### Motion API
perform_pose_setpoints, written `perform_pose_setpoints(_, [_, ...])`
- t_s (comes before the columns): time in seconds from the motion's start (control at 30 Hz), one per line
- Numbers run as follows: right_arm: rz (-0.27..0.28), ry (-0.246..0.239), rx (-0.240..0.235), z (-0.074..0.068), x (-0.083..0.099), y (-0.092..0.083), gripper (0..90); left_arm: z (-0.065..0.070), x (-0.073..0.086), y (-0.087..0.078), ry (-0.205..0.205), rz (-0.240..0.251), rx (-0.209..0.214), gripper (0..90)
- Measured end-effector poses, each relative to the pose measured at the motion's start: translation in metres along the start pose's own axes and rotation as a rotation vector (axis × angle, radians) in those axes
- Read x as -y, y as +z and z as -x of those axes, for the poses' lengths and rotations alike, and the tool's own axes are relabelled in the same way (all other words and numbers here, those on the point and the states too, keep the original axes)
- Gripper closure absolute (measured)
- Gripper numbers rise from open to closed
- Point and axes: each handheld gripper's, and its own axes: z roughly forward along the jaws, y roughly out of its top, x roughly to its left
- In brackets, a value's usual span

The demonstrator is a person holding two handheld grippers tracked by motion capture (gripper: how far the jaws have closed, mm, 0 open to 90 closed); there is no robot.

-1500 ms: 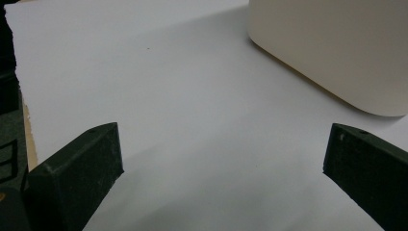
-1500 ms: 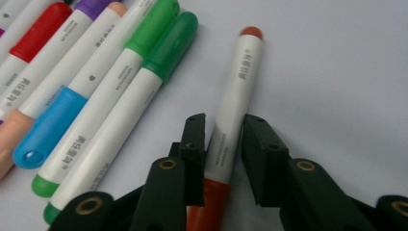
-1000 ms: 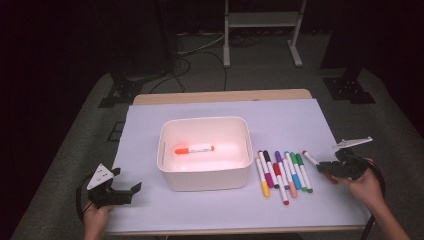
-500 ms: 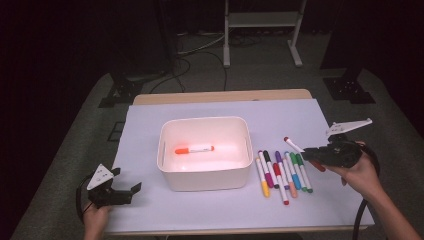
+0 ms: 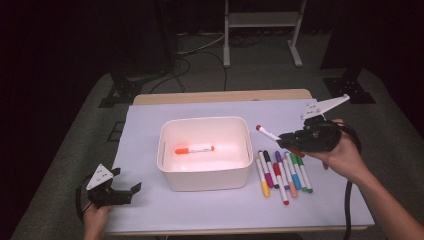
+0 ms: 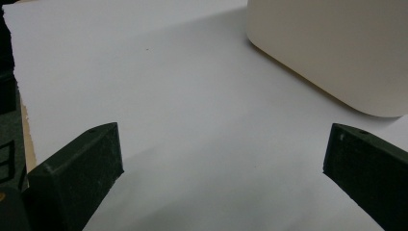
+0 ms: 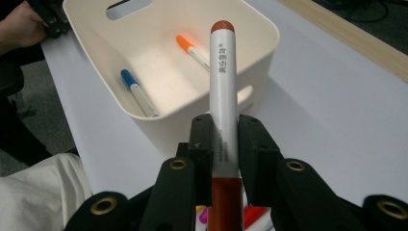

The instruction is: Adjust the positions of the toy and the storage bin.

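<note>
Your right gripper (image 7: 225, 139) clamps a red marker (image 7: 223, 96) above the bench's right edge, beside the white bin (image 5: 205, 179). Loose markers (image 5: 282, 172) lie beneath it. Your left gripper (image 6: 221, 159) gapes empty near the front-left corner; a blue marker (image 7: 137, 92) hugs the bin's wall.

In the right gripper view, the red marker (image 7: 224, 91) was clamped between the jaws of the right gripper (image 7: 225, 139), which covered part of its barrel, and its lower end ran off the bottom edge. The print on the barrel was too small to read. The markers (image 7: 250, 215) on the table beneath showed as slivers between the jaws. In the left gripper view, the white bin (image 6: 332, 48) was cut off by the top and right edges.
</note>
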Motion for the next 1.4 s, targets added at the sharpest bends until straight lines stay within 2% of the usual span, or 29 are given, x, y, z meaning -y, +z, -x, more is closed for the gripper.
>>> perform_pose_setpoints(0.23, [-0.021,-0.065,-0.056,-0.021,-0.034,0.018,75.8,0.0,0.0,0.0,-0.002,0.001,0.003,0.0])
perform_pose_setpoints(0.5, [-0.053,-0.137,-0.113,-0.04,-0.056,0.045,75.7,-0.001,0.0,0.0,-0.006,0.002,0.007,0.0])
perform_pose_setpoints(0.53, [-0.062,-0.154,-0.13,-0.045,-0.061,0.052,75.7,-0.001,0.0,0.0,-0.012,0.0,0.01,0.0])
perform_pose_setpoints(0.73, [-0.076,-0.188,-0.172,-0.056,-0.071,0.071,75.7,-0.001,0.0,0.0,-0.01,0.002,0.011,0.0])
perform_pose_setpoints(1.0, [-0.093,-0.208,-0.222,-0.06,-0.079,0.096,75.7,-0.001,0.0,-0.001,-0.01,0.006,0.009,0.0])
perform_pose_setpoints(1.4, [-0.138,-0.253,-0.289,-0.079,-0.091,0.135,75.7,-0.001,0.0,0.0,-0.01,0.003,0.009,0.0])
